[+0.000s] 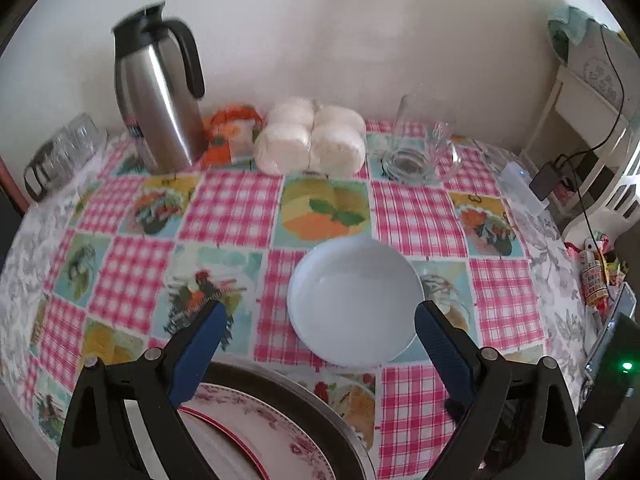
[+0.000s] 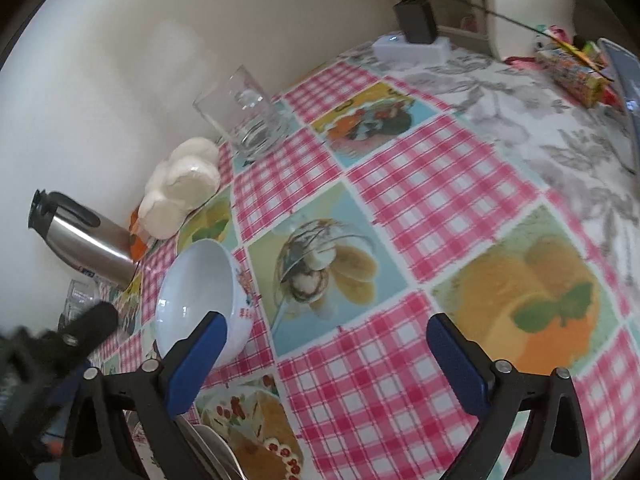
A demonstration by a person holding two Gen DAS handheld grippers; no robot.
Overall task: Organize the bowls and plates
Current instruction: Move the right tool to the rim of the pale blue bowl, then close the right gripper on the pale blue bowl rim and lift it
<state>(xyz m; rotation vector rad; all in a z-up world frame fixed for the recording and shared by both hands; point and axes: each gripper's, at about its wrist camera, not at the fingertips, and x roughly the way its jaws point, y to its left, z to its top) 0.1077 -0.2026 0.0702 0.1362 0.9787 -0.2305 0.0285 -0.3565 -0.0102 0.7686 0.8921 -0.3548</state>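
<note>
Left tool [image 1: 318, 310] gapes over bowl [image 1: 354, 300], seemingly clear.

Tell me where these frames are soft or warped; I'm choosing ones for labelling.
Left wrist: thermos top smeared by motion, table edges bowed by fisheye, white bowl washed out, little interior detail. Right wrist: scene tilted, other gripper blurred at left, checks soft near the right rim.

Cream wall [image 1: 320, 40] behind table; white shelf unit [image 1: 576, 120] at right, soft daylight.
</note>
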